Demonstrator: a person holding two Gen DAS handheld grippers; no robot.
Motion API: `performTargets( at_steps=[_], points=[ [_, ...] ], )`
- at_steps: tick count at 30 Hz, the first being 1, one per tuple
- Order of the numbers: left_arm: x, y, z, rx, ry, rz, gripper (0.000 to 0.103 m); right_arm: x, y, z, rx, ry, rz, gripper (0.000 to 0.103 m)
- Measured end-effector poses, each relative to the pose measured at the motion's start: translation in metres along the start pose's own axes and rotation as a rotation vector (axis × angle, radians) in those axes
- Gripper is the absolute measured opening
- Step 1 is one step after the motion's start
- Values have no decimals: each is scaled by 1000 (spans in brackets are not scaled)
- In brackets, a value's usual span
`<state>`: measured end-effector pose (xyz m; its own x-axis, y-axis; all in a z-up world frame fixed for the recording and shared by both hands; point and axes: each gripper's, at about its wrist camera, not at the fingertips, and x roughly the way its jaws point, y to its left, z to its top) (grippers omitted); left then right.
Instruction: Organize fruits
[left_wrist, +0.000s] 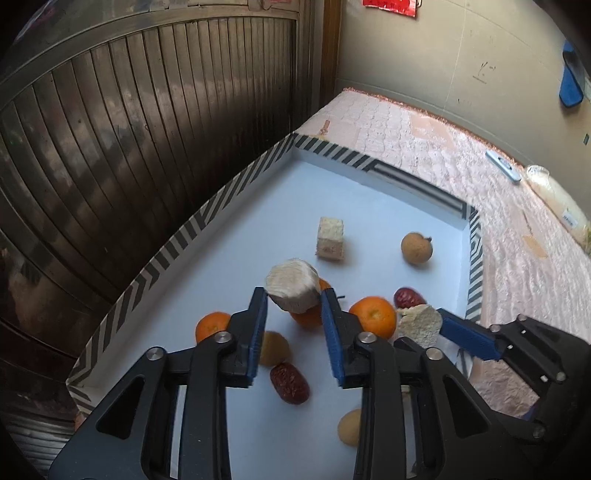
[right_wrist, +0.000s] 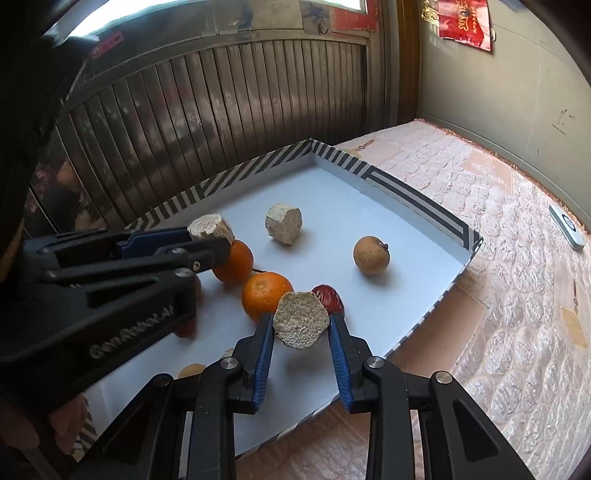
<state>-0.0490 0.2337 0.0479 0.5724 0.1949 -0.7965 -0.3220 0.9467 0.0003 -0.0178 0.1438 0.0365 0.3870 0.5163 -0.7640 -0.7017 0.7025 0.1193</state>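
Currently both tools are loaded, and the sorting step in hand is the gathering of the pale dried chunks. Taking the tray (left_wrist: 207, 218) as landmark: over its near-left portion the left gripper (left_wrist: 293, 299) is clenched on a pale chunk (left_wrist: 292, 289), held clear of the floor above an orange (left_wrist: 308, 317); a second orange (left_wrist: 212, 325) lies further left, a red date (left_wrist: 289, 382) nearer the camera. Toward the tray's middle a third chunk (right_wrist: 283, 223) rests alone on the floor. Over the near-right portion the right gripper (right_wrist: 301, 328) grips a hexagonal chunk (right_wrist: 300, 319), beside an orange (right_wrist: 265, 295) and a date (right_wrist: 329, 297). A longan (right_wrist: 371, 254) sits near the right wall. Judgement: the next move calls for carrying both chunks to join the resting one, lowering before release so neither rolls into the oranges.
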Motion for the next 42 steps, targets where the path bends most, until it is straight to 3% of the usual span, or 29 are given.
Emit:
performTargets(
  at_steps=[2,3,13,22,34,37,42],
  points=[
    [0,1,-3,-4,-3,-7,55,-3,1,-2,-1,-6,8,32],
    [-2,2,-5,-7,-10,-4,58,-5,2,-3,-3,-10,4,33],
    [-23,3,-18,-9,-87,53,58,-37,6,-17,27,-84,-37,34],
    [-43,-1,-29,-5,-153,84,58,-63,5,-26,95,-169,-104,46],
    [-62,10,-43,-48,-200,114,59,-69,-1,-29,144,-179,-109,47],
    [-66,12,-47,-52,-209,110,71,-69,2,-29,135,-178,-114,47],
    [-70,14,-49,-63,-222,113,72,-71,5,-29,129,-186,-125,48]
  ],
)
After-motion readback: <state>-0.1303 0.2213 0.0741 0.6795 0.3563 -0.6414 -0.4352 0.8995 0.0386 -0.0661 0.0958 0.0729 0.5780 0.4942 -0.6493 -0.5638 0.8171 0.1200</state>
